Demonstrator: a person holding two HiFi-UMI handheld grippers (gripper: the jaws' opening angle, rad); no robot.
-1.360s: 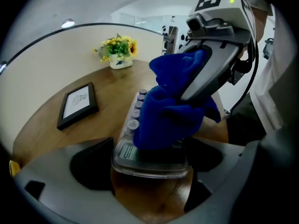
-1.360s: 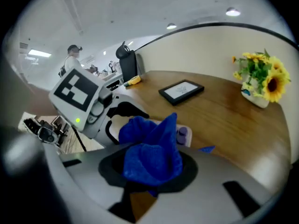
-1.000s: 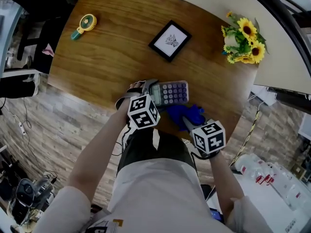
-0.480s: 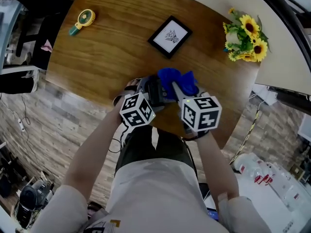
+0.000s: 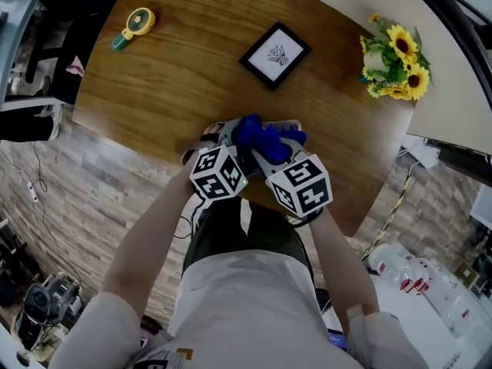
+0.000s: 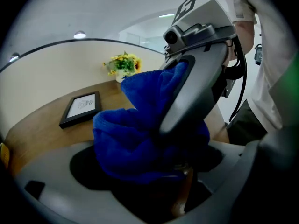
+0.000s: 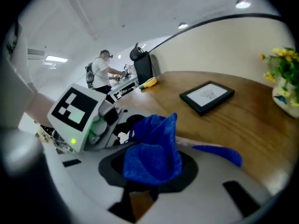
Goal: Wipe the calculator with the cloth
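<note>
Nearest to the person's body, the two marker cubes sit side by side over the near edge of the round wooden table. The right gripper has its jaws closed on a bunched blue cloth. In the right gripper view the cloth fills the gap between the jaws, with one corner standing up and a tail trailing off to the right. The cloth is pressed down on the calculator, which is almost wholly covered; only a pale strip of its right end shows past the blue. The left gripper sits at the calculator's left end with its jaws drawn narrow, seemingly clamped on that end. In the left gripper view the cloth and the right gripper block the contact itself. Farther out on the table lies a black picture frame holding a small dark sketch on white, too small to read. To the right, at the table's edge, a pale vase holds sunflowers. At the far left corner lies a yellow and green handheld fan. Well beyond the table, a person stands at a desk.
</note>
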